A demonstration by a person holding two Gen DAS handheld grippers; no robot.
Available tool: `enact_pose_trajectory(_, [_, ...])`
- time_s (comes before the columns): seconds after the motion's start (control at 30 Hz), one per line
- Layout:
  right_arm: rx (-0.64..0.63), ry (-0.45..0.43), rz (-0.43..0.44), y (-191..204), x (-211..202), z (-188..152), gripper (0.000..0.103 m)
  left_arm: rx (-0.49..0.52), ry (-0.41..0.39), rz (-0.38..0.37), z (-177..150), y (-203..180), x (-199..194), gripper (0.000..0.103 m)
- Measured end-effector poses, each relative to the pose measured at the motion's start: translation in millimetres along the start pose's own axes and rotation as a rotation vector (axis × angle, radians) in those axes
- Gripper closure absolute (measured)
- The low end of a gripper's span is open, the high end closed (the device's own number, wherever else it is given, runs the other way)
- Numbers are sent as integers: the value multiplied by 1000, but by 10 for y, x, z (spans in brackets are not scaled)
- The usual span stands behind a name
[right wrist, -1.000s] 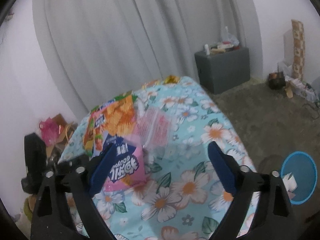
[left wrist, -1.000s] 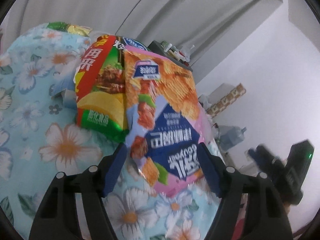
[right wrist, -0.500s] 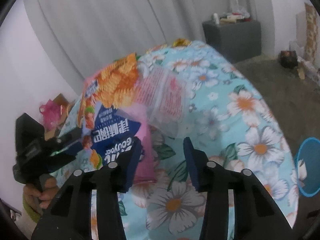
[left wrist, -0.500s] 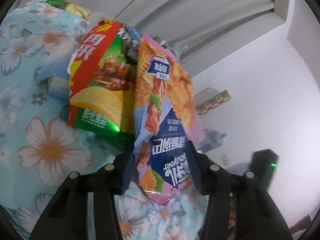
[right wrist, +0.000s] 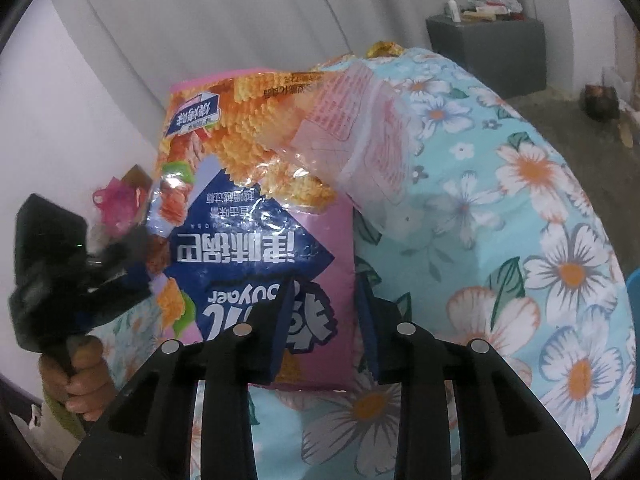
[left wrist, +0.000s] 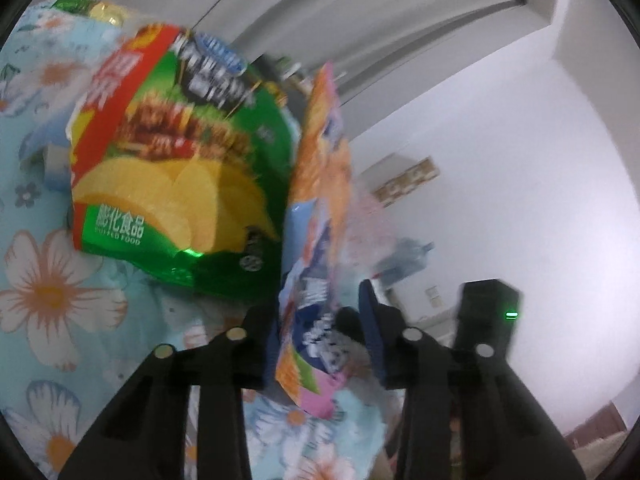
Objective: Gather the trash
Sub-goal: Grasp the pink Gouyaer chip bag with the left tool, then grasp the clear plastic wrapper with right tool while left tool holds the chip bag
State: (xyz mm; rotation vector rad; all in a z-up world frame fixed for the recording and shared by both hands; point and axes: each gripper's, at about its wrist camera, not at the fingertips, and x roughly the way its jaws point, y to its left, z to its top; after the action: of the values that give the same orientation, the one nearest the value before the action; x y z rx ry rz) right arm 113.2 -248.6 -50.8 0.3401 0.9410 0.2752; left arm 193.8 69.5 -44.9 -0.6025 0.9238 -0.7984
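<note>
Since half a second ago both pairs of fingers have narrowed further and the pink snack bag has lifted and turned edge-on to the left wrist camera.

Right gripper: fingers nearly closed, pinching the bag's lower pink edge, which sits directly between them. Left gripper: fingers part-closed around the same bag's bottom corner; motion blur hides whether both pads touch the film, so a firm hold cannot be told.

Outward from the left gripper: a green potato-chip bag lies just beyond and to the left, touching or overlapping the pink bag. Beyond the right gripper, a clear printed plastic wrapper lies against the pink bag's far right edge on the floral tablecloth.

Judgement on technique: the film is slick and crumples easily, so clamp fully before lifting higher. Raise slowly, letting the green bag and wrapper slide off rather than be dragged. One secure hold should suffice; the other gripper can release for the next piece.
</note>
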Motion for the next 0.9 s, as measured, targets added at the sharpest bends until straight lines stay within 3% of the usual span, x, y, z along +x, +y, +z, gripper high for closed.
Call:
enact_pose_trajectory(0.2, [-16, -1, -7, 19, -22, -6, 73, 57, 20, 103, -41, -94, 139, 96])
enact_pose_trajectory(0.27, [-33, -23, -28, 50, -84, -6, 73, 80, 11, 127, -31, -125, 154, 98])
enact_pose_trajectory(0.3, [-65, -77, -68, 97, -210, 1, 72, 93, 6, 140, -43, -151, 131, 99])
enact_pose_trajectory(0.57, [-106, -177, -165, 178, -403, 65, 65, 174, -68, 222, -84, -363, -64, 101])
enact_pose_trajectory(0.67, [-102, -228, -205, 194, -479, 64, 41, 171, -79, 236, -103, -355, -102, 101])
enact_pose_trajectory(0.73, [-95, -302, -227, 217, -600, 63, 19, 168, -81, 242, -108, -349, -96, 101])
enact_pose_trajectory(0.8, [-95, -385, -244, 254, -739, 64, 8, 165, -81, 244, -126, -330, -117, 101])
enact_pose_trajectory(0.9, [-108, -481, -261, 289, -912, 84, 8, 165, -81, 242, -123, -309, -145, 101])
